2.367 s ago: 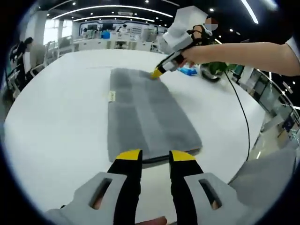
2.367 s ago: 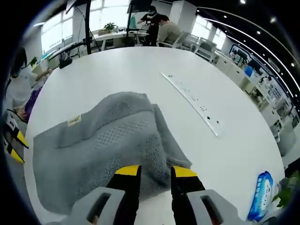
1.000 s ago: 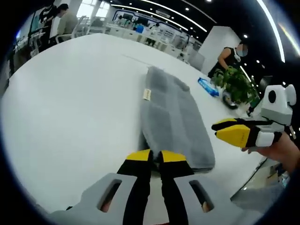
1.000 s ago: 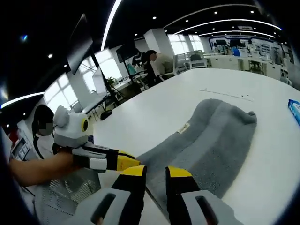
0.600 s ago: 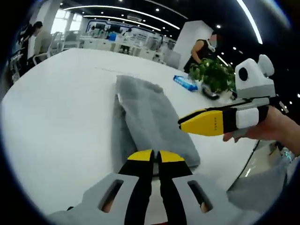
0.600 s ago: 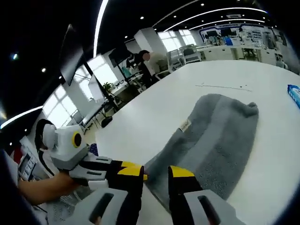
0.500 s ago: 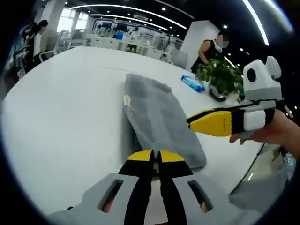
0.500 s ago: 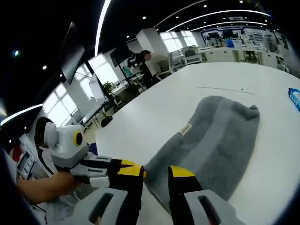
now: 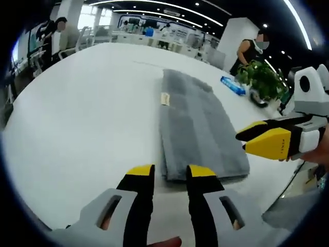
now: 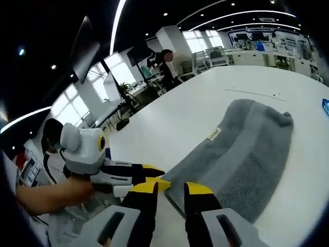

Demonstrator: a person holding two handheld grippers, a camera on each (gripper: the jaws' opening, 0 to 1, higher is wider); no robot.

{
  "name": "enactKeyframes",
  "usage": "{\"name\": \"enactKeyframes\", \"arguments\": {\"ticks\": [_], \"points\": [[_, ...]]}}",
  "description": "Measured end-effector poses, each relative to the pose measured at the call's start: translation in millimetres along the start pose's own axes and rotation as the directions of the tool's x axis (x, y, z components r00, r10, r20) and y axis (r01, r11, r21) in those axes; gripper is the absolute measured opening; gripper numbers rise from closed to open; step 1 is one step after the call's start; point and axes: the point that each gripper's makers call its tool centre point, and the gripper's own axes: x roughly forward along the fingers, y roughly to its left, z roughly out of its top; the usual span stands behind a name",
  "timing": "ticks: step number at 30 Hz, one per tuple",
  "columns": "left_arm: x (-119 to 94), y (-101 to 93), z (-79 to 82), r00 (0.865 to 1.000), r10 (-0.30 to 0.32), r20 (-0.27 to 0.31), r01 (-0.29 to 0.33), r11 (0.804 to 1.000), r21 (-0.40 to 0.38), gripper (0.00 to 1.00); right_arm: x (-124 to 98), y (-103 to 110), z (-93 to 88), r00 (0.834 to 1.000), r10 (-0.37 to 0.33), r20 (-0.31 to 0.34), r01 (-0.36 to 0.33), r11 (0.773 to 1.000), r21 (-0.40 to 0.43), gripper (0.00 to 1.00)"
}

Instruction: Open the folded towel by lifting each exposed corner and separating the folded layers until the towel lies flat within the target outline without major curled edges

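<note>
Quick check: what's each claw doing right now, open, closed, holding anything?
Left claw: open, holding nothing, poised at the near end of the gray towel.
Right claw: open, empty, just short of the towel's near edge.

The towel's near corner is hidden behind the right tool's jaws.

Towel lies folded lengthwise on the table. Left gripper sits just before the towel's near short edge; right gripper hovers beside the towel's near right corner. Plant and packet stand beyond the towel's far right side.
</note>
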Motion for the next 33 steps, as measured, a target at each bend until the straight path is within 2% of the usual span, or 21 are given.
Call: {"name": "enactKeyframes", "arguments": {"ticks": [2, 4, 6, 8, 12, 15, 17, 19, 22, 24, 28, 31, 33], "points": [[0.7, -3.1, -4.9, 1.000, -0.007, -0.020, 0.007, 1.000, -0.008, 0.25, 0.6, -0.8, -0.4, 1.000, 0.000, -0.001, 0.000, 1.000, 0.001, 0.17], [0.9, -5.3, -8.4, 0.999, -0.018, -0.033, 0.018, 1.000, -0.005, 0.20, 1.0, -2.1, -1.1, 1.000, -0.003, -0.003, 0.003, 1.000, 0.002, 0.17], [-1.7, -6.8, -1.9, 1.000, -0.025, -0.004, 0.025, 0.999, -0.021, 0.16, 1.1, -2.4, -1.9, 1.000, -0.001, -0.004, 0.001, 1.000, 0.005, 0.16], [-5.3, -5.6, 4.8, 0.999, -0.021, 0.029, 0.021, 1.000, -0.003, 0.11, 0.9, -2.4, -3.6, 1.000, -0.003, -0.009, 0.003, 1.000, 0.005, 0.15], [-6.1, -9.4, 5.9, 0.998, -0.047, 0.030, 0.049, 0.998, -0.039, 0.07, 1.3, -4.4, -8.1, 1.000, -0.010, -0.027, 0.010, 1.000, 0.004, 0.13], [-8.1, -16.1, 13.4, 0.995, -0.082, 0.055, 0.083, 0.996, -0.018, 0.06, 1.5, -6.5, -5.0, 1.000, -0.018, -0.021, 0.019, 0.999, 0.034, 0.15], [-9.7, -28.7, 21.3, 0.986, -0.136, 0.092, 0.135, 0.991, 0.017, 0.06, 2.0, -7.6, -1.7, 1.000, -0.024, -0.015, 0.024, 0.999, 0.045, 0.17], [-11.2, -42.1, 26.5, 0.976, -0.190, 0.109, 0.184, 0.981, 0.065, 0.06, 3.1, -9.2, 3.6, 1.000, -0.027, -0.006, 0.027, 0.998, 0.057, 0.19], [-11.9, -56.9, 24.8, 0.969, -0.227, 0.095, 0.211, 0.966, 0.151, 0.06, 5.2, -13.8, 8.4, 0.999, -0.040, -0.009, 0.041, 0.996, 0.086, 0.21], [-11.6, -67.8, 25.3, 0.961, -0.260, 0.096, 0.235, 0.947, 0.218, 0.06, 7.5, -17.0, 8.8, 0.998, -0.051, -0.021, 0.053, 0.995, 0.088, 0.22], [-12.6, -80.7, 23.4, 0.950, -0.300, 0.085, 0.270, 0.929, 0.254, 0.06, 13.4, -22.0, 6.8, 0.997, -0.070, -0.044, 0.073, 0.995, 0.073, 0.23], [-13.2, -90.0, 22.8, 0.937, -0.339, 0.077, 0.303, 0.905, 0.299, 0.06, 19.2, -24.7, 5.4, 0.996, -0.077, -0.054, 0.082, 0.993, 0.086, 0.22], [-13.4, -95.5, 19.0, 0.936, -0.346, 0.058, 0.309, 0.891, 0.332, 0.06, 22.6, -28.2, 4.1, 0.994, -0.088, -0.070, 0.094, 0.992, 0.088, 0.21]]}}
